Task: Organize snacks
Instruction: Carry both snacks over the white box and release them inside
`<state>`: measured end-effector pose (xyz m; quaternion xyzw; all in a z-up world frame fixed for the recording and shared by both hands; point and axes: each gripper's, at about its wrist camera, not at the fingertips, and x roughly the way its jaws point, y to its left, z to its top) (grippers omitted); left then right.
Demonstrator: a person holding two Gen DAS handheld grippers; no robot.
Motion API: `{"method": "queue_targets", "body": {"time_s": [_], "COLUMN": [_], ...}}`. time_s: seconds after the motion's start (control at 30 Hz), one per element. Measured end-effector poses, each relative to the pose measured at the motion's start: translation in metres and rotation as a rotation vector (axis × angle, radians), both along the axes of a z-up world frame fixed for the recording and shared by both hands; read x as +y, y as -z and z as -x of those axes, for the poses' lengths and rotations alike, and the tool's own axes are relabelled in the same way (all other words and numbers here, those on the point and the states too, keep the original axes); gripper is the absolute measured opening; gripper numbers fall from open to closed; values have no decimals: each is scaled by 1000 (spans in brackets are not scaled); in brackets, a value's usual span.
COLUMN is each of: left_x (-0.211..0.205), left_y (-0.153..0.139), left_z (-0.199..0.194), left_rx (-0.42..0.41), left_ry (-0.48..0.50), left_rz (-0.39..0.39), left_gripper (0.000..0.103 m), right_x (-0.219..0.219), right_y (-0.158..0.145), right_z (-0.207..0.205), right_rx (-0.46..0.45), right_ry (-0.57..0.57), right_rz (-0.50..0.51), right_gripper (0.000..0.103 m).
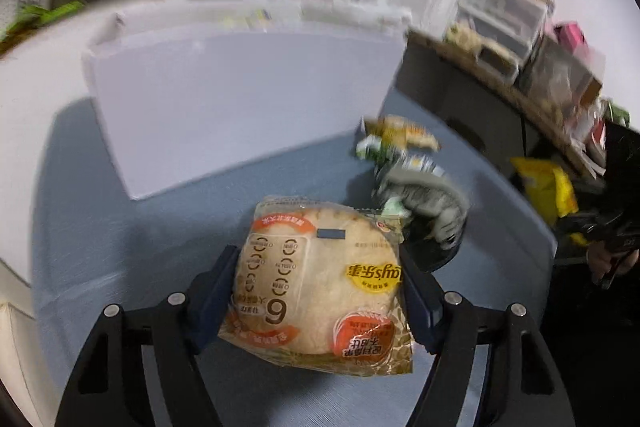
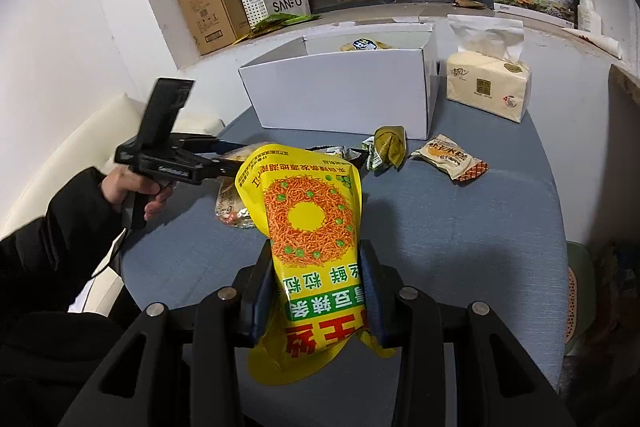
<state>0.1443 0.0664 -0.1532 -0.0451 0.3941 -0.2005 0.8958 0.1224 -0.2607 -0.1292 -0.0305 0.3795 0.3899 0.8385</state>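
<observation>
Left gripper (image 1: 316, 291), lower centre of the left wrist view: clamped across the sides of a beige Lay's packet (image 1: 320, 283), blue pads pressing both edges. The packet rides above the blue tablecloth (image 1: 120, 227), print upside down to the camera.

Right gripper (image 2: 316, 291), lower centre of the right wrist view: clenched on the lower half of a yellow snack bag (image 2: 310, 227). The bag's upper part flops forward, unsupported. Probably pinched low because that is where the pads could close around it.

White box (image 2: 340, 91) sits open at upper centre of the right wrist view, at the far side of the table. At least one packet shows over its rim, so it reads as the collecting bin. Both loads look bound for it.

Loose on the cloth in front of the box: a green packet (image 2: 386, 147) and an orange-ended packet (image 2: 450, 157), slightly apart. Tissue pack (image 2: 488, 87) stands just right of the box, likely not part of the sorting.

Hard to read:
- The left wrist view is motion-blurred; the heap (image 1: 404, 155) at right centre is smeared, its packets indistinct.
- The box's interior is mostly hidden by its front wall.
- In the right wrist view the yellow bag covers the left gripper's tips and most of its packet.
- A crumpled wrapper (image 2: 232, 207) under that gripper is partly blocked.
</observation>
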Motion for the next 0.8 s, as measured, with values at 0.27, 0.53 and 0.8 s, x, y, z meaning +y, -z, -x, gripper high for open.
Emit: {"method": "queue_targets", "body": {"time_s": [0.27, 0.53, 0.8], "left_x": [18, 41, 45], "left_y": [-81, -129, -141], "left_z": [44, -22, -125], "left_rx": [-243, -306, -262], "left_ry": [-193, -352, -431], "left_rz": [117, 163, 151], "left_gripper": [78, 78, 78], "right_x": [4, 39, 88], "right_y": [-21, -76, -95], "right_z": [-21, -84, -203], "right_rx": [-18, -62, 19], "right_ry": [82, 138, 265], "right_rz": [-75, -165, -179], "right_gripper": [42, 42, 43]}}
